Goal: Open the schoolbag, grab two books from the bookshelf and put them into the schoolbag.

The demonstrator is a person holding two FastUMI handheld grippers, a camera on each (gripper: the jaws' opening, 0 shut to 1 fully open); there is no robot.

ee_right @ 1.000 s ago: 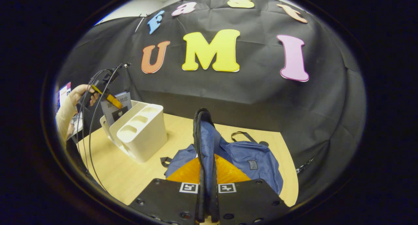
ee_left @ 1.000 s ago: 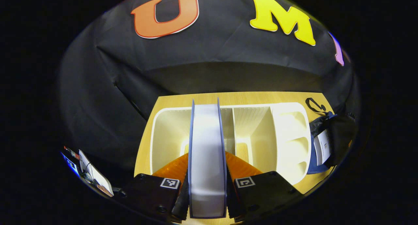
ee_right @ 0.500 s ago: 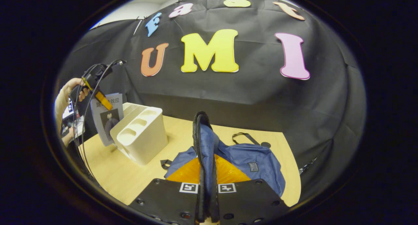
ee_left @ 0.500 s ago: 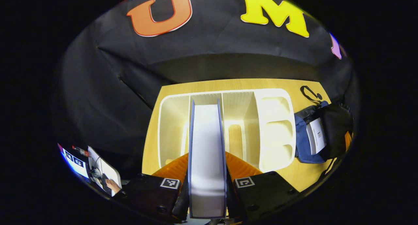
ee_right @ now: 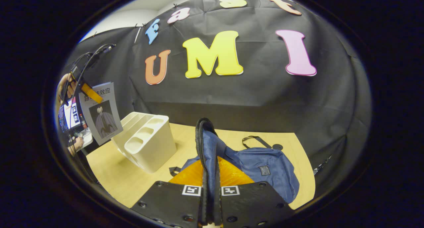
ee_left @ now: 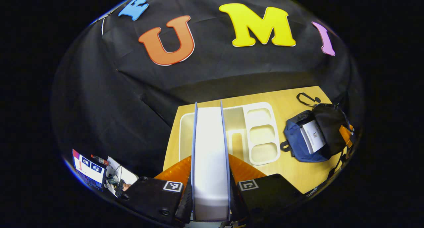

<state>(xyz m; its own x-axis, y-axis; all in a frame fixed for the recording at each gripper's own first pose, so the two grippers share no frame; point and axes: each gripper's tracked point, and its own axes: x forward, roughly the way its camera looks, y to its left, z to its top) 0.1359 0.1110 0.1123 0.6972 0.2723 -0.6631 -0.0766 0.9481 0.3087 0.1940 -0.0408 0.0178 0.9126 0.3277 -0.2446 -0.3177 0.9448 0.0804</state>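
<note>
While the left claw (ee_left: 210, 201) clamps a book (ee_left: 210, 155) edge-on between its 2 fingers, the book stands upright along the middle of the left gripper view, its white page block framed by thin blue covers. From the right gripper view the same book (ee_right: 101, 114) hangs in the air above and just left of the bookshelf (ee_right: 145, 142), its pale cover with a dark figure facing the camera, held from above by that claw in a person's hand (ee_right: 64, 89). Beneath the lifted book in the left gripper view sits the white bookshelf (ee_left: 232, 135) on the wooden desk (ee_left: 291, 105), with 3 small pockets along its right side. To the right of the bookshelf, a little apart from it, lies the blue schoolbag (ee_left: 314, 135) with its mouth open, and a second book (ee_left: 313, 137) with a white face shows inside the opening. The right claw (ee_right: 209, 205) is closed on the dark zippered rim of the schoolbag (ee_right: 258, 165), pinching a fold of blue fabric that rises upright between its fingers. A loose black strap (ee_right: 256, 142) lies on the desk behind the bag.
</note>
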